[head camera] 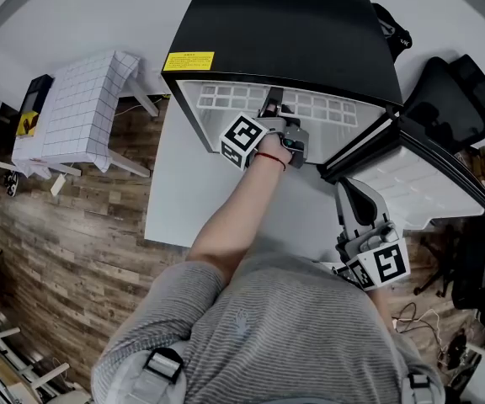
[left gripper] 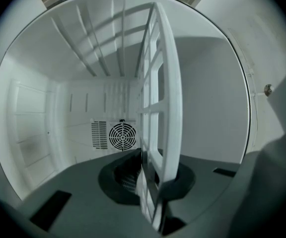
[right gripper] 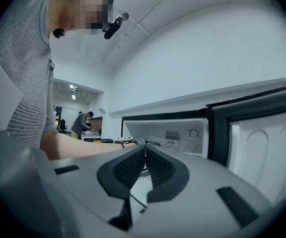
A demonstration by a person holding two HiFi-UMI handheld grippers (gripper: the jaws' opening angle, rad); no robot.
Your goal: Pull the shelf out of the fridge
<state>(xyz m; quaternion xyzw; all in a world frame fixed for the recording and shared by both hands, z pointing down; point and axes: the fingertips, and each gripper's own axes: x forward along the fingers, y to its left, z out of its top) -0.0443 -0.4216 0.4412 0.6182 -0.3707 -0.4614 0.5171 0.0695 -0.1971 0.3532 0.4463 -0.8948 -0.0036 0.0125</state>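
Left tongs [left gripper: 153,182] are clamped on the white grid shelf [left gripper: 165,83] at its front edge, withdrawal from the open fridge [head camera: 285,32] being judged not yet begun; right tongs [right gripper: 144,170] are clenched empty.

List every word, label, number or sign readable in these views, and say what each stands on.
Nothing reads clearly.
Yellow label on the black fridge top: print too small to read.
Yellow-and-black sign on a dark object at the left edge: too small to read.
Dial inside the fridge: no legible numbers.
Marker cubes: square patterns, no letters.
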